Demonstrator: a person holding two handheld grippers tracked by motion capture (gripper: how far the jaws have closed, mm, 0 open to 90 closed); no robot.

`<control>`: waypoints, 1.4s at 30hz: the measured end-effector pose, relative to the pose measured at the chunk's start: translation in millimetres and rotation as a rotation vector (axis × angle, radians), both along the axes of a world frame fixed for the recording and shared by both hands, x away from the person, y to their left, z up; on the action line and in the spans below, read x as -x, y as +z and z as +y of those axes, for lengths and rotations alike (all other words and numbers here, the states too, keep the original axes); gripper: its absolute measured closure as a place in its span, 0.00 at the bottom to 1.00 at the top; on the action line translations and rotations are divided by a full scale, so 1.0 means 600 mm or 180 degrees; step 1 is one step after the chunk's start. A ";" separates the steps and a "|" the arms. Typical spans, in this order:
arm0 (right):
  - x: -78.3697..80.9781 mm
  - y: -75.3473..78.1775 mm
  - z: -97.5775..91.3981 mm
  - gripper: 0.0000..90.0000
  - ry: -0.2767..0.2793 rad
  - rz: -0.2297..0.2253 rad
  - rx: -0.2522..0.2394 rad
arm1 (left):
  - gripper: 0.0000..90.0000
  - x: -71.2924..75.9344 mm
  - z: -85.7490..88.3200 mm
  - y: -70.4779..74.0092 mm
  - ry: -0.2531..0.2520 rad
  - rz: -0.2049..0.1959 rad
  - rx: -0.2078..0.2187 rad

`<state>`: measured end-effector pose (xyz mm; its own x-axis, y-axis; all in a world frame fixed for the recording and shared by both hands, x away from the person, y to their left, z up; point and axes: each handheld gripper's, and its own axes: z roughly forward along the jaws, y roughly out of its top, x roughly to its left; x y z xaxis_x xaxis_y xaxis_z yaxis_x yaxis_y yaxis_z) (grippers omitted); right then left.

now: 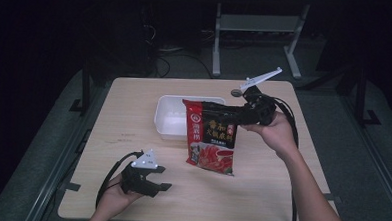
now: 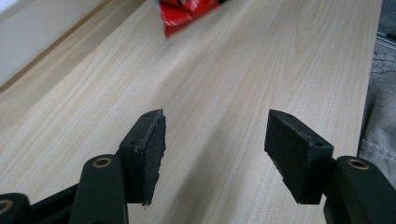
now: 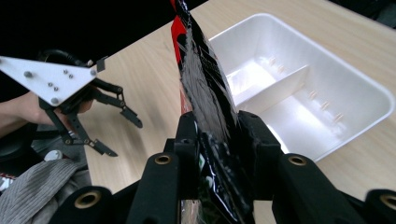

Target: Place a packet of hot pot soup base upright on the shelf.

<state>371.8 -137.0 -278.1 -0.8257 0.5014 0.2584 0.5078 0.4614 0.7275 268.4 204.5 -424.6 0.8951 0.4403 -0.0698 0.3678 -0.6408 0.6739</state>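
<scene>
Right tool (image 1: 234,113) clamped on upper edge of red-and-black pouch (image 1: 212,137); pouch hung upright below jaws, bottom corner at table (image 1: 133,118), white divided tray (image 1: 170,115) just behind it; left tool (image 1: 160,181) wide open, empty, low over table, well short of pouch

Glossy foil pouch (image 1: 212,136), smooth white plastic tray (image 1: 167,120), matt wood-grain table (image 1: 260,188).

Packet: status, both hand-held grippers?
Right hand-held gripper shut on packet, hanging upright by white tray. Left hand-held gripper open, nothing between jaws, low over table. Nothing in the way.
</scene>
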 end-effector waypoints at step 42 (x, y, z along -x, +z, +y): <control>-0.145 0.083 0.033 0.77 -0.0731 -0.0226 0.0182 | 0.41 -0.010 0.020 -0.003 0.0044 0.0039 0.0051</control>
<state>458.8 -117.3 -228.5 -0.7035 0.6901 0.1696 0.5526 0.3811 0.7412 274.7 216.5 -426.6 0.8879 0.4515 -0.0878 0.3849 -0.6248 0.6794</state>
